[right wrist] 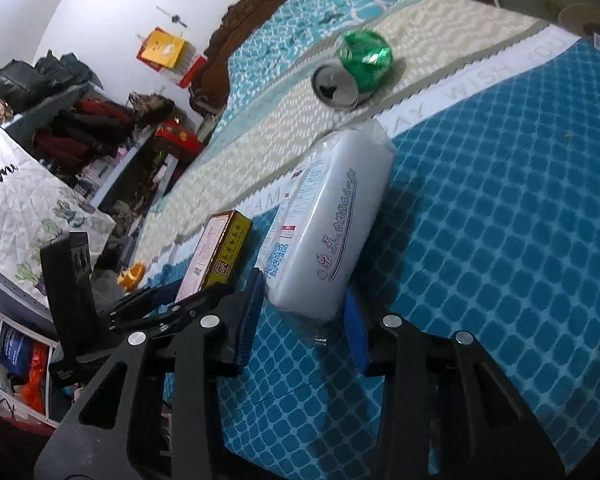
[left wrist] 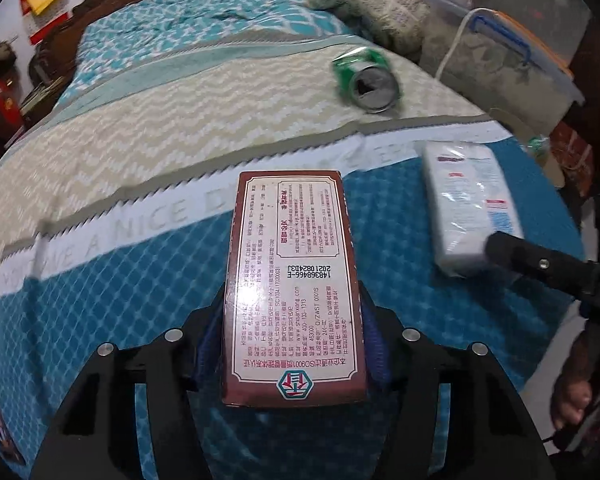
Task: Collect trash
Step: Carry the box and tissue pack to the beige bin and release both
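Left tool (left wrist: 295,344) clamps brown carton (left wrist: 293,280) by its sides, near edge of bed (left wrist: 139,280). Right of carton, right tool (right wrist: 304,312) closes on near end of white tissue pack (right wrist: 332,216), pads on both sides. Farther off, crushed green can (left wrist: 366,80) lies on beige chevron band, apart from both. Blue patterned bedspread; cluttered shelves (right wrist: 79,120) at far left, clear storage bin (left wrist: 512,60) at far right.

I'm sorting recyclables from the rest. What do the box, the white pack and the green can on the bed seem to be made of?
Box: printed cardboard, slightly glossy, with sharp folded edges.
White pack: soft contents, probably tissues, in clear plastic film that glints and crinkles at its ends.
Green can: thin metal, likely aluminium, with a bare silvery top and a dented, shiny green wall.
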`<state>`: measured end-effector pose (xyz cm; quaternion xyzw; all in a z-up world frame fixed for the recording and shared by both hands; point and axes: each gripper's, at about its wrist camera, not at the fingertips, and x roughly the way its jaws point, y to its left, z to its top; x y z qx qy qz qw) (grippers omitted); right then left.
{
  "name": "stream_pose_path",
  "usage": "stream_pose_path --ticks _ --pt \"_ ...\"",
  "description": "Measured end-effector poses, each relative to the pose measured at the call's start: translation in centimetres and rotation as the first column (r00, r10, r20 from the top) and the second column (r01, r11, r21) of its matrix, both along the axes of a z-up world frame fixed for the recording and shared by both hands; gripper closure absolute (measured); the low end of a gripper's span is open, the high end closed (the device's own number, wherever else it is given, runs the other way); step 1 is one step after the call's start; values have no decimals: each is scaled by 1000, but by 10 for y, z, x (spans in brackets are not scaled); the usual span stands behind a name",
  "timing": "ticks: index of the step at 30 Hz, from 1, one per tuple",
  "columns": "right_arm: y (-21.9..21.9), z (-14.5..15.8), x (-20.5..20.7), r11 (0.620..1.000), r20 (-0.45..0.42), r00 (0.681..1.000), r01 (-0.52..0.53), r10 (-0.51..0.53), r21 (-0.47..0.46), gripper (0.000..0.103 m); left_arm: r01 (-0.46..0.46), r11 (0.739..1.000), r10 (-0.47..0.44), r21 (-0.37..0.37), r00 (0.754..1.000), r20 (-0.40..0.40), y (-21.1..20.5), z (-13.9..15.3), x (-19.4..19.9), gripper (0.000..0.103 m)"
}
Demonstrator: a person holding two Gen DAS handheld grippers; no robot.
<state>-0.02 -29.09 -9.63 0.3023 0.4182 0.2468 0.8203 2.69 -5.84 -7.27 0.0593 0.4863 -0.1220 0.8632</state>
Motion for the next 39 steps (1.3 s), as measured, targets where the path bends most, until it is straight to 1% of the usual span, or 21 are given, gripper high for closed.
stream_pose_path --ticks 5,7,10,14,17,20,22,23,26,28,29,30,31,32,33,36,37,39 --pt "-31 3 0 996 32 996 78 -79 32 63 103 992 -105 -68 994 -26 -41 13 19 47" --pt "-54 2 -1 990 39 990 137 -138 41 63 161 983 -163 -85 986 -25 -66 18 30 47" --pt "-88 5 -3 975 49 974 220 -222 43 63 257 960 -261 -109 965 -22 -113 26 49 47" --pt "-144 12 -6 935 75 932 355 -354 0 63 362 920 -370 -152 928 -32 -183 33 78 47" --pt "-191 16 -5 888 92 887 458 -453 -46 63 410 891 -427 -196 903 -51 -237 36 105 47" --pt "-226 16 4 846 76 848 529 -525 -64 63 446 863 -476 -237 875 -83 -289 34 130 47" --pt "-245 12 10 826 61 829 559 -556 -66 63 459 852 -496 -253 861 -110 -315 29 141 47" --pt "-254 10 12 815 55 818 576 -573 -68 63 461 850 -501 -253 857 -122 -330 25 148 47" --pt "-272 6 17 781 43 785 619 -618 -83 58 467 847 -510 -254 848 -144 -356 16 156 47" --pt "-279 2 20 766 36 770 637 -637 -84 48 467 847 -513 -255 844 -159 -372 7 162 47" --pt "-281 0 21 759 30 763 646 -646 -81 35 465 846 -513 -260 843 -163 -376 4 164 47" --pt "-283 -2 23 753 22 756 654 -654 -69 28 465 845 -515 -264 840 -169 -382 1 166 41" --pt "-284 -1 22 748 23 750 661 -661 -60 27 464 845 -515 -265 839 -175 -388 -2 168 33" --pt "-286 0 20 737 35 739 674 -673 -52 27 458 849 -509 -265 844 -171 -390 -3 168 24" --pt "-285 -1 14 730 45 732 682 -680 -47 27 454 850 -503 -266 849 -161 -391 -1 168 24" --pt "-282 -1 9 716 57 718 696 -694 -46 27 462 842 -512 -279 847 -143 -383 6 166 24" --pt "-282 -1 9 716 59 718 696 -694 -48 27 461 843 -509 -277 850 -134 -376 9 166 24" --pt "-279 2 6 703 80 706 708 -704 -62 27 455 848 -496 -271 862 -105 -363 19 164 24"
